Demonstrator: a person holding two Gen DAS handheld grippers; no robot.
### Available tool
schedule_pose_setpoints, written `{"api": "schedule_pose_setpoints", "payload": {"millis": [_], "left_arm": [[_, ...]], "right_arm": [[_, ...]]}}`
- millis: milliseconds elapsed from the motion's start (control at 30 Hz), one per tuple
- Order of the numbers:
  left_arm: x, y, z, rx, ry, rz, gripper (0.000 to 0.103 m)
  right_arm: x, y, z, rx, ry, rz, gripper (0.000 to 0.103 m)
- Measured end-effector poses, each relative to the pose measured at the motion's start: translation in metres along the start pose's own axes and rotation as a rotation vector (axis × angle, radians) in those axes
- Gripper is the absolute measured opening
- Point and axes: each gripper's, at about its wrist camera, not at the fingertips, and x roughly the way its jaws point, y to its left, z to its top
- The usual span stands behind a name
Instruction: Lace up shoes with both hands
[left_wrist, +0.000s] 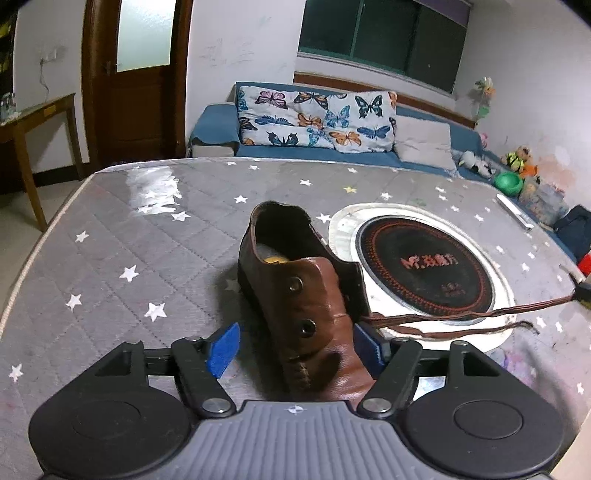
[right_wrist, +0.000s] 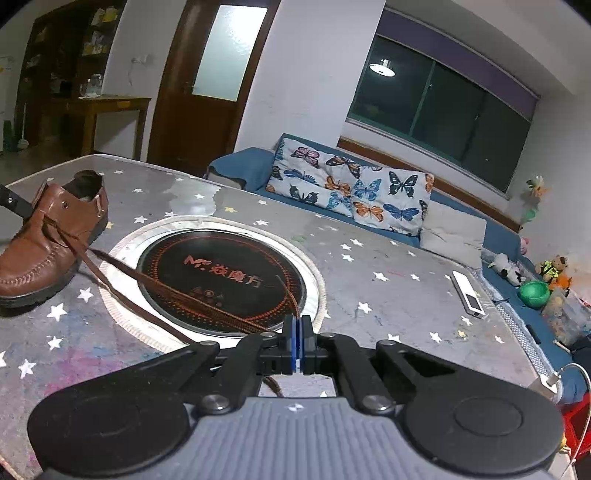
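The shoe (left_wrist: 314, 306) is brown and shiny, on the starry table (left_wrist: 122, 240). The left gripper (left_wrist: 295, 347) gapes wide around it. The right gripper (right_wrist: 297, 332) pinches its brown lace (right_wrist: 177, 291) tight.

Brown leather shoe (left_wrist: 314, 295) upright on starred table, brown lace (right_wrist: 177, 291) trailing sideways over black disc.

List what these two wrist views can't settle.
- Left wrist: shoe toe hidden behind the gripper body; right blue pad mostly hidden by the shoe, contact unclear.
- Left wrist: lace runs off the right edge.
- Right wrist: lace end vanishes between the shut pads.
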Motion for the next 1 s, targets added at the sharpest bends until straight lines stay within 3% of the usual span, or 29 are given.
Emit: {"api": "schedule_pose_setpoints", "payload": {"millis": [300, 1000], "left_arm": [[0.0052, -0.0086, -0.0024, 0.088, 0.034, 0.070, 0.086], [0.0082, -0.0059, -0.0072, 0.175, 0.071, 0.152, 0.091]], "right_arm": [[-0.0001, -0.0016, -0.0012, -0.005, -0.004, -0.028, 0.001], [0.0021, 0.0034, 0.0040, -0.020, -0.015, -0.025, 0.001]]}}
